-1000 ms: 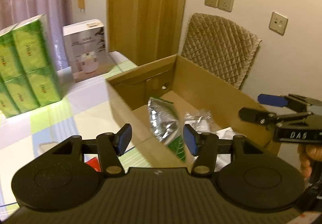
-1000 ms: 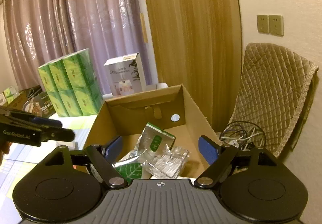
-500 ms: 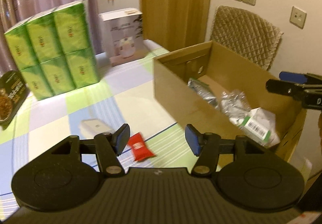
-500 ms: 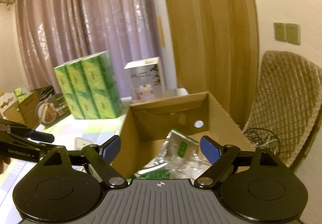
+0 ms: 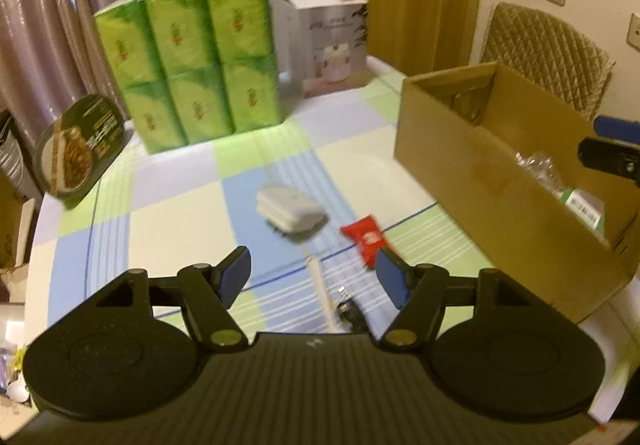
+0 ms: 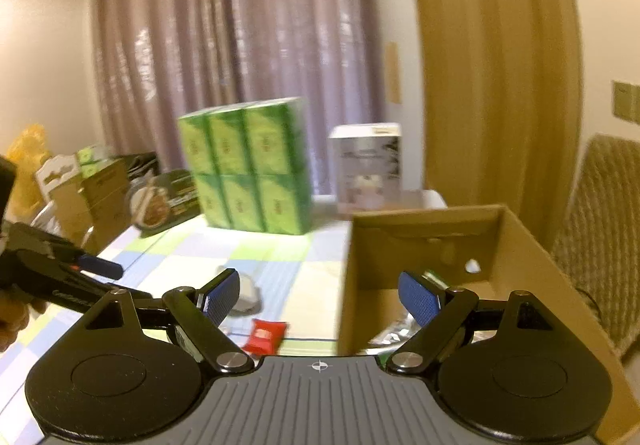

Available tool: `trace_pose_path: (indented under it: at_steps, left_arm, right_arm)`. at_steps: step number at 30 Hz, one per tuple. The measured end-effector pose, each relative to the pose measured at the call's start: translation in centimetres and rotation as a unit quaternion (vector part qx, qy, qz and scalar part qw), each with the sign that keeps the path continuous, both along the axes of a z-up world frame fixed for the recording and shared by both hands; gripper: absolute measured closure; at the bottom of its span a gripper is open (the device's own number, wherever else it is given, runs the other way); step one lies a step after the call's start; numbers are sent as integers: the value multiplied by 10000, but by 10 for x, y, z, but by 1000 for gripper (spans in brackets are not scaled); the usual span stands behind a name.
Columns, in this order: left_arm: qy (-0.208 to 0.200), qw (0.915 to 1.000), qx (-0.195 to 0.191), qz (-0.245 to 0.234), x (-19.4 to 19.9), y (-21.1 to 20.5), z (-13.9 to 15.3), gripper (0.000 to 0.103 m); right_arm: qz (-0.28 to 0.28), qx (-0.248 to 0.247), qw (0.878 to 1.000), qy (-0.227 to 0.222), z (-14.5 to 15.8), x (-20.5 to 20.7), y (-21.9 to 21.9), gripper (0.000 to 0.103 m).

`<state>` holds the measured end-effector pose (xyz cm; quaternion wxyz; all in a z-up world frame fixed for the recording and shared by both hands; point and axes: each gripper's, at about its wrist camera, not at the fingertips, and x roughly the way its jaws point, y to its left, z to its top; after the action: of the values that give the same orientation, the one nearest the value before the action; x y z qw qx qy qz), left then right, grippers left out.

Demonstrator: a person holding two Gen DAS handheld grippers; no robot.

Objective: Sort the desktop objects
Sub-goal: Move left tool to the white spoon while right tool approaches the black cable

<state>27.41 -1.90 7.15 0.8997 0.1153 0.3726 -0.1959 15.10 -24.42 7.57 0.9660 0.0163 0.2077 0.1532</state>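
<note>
1. My left tool (image 5: 312, 273) is over the near part of the desk (image 5: 168, 229), tipped down at it. Its jaws are opening and nothing is between them. I think I am making room so it can fit around the next small thing.

2. The red snack packet (image 5: 366, 239) lies flat on the desk, just past the right blue pad. It looks like the closest thing to pick up.

3. The white charger block (image 5: 290, 211) sits a little farther away and to the left of the red packet. It lies flat too, not touching the packet.

4. A thin white stick (image 5: 322, 285) and a small dark thing lie very near, right under my left tool. The dark thing is too blurry for me to name.

5. The cardboard box (image 5: 480, 181) stands on the right side of the desk with its top open. Clear and silver bags are already inside, so I think this is where the small things go.

6. My right tool (image 6: 320, 297) is spread wide and holds nothing. It is up near the box's near left corner, so I think it is just waiting out of the way.

7. The green tissue packs (image 5: 188, 57), the white appliance box (image 5: 328, 41) and the noodle bowl (image 5: 78, 149) stand at the far and left side. They are big, so I guess they stay there.
</note>
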Motion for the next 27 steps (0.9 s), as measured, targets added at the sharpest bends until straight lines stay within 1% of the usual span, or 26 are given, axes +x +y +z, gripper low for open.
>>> trace_pose_path:
  at_steps: [7, 9, 15, 17, 21, 25, 27]
  left_arm:
    - [112, 9996, 212, 164, -3, 29, -11, 38]
    - [113, 9994, 223, 233, -4, 36, -12, 36]
    - [204, 9991, 242, 286, -4, 49, -17, 36]
    - [260, 9990, 265, 248, -4, 50, -21, 36]
    - [386, 9986, 327, 178, -4, 51, -30, 36]
    - [543, 9977, 381, 104, -2, 53, -40, 36]
    - [642, 9970, 420, 37, -3, 55, -45, 36]
  right_arm:
    - [545, -236, 9982, -119, -6, -4, 41, 19]
    - [683, -271, 9973, -96, -9, -4, 52, 19]
    - [1049, -413, 9936, 83, -23, -4, 80, 19]
    - [1106, -413, 9928, 211, -29, -1, 86, 19]
    - [1128, -333, 9911, 620, -42, 7, 91, 19]
    - [1147, -394, 9863, 1118, -56, 14, 93, 20]
    - [1194, -434, 9831, 1315, -61, 17, 93, 22]
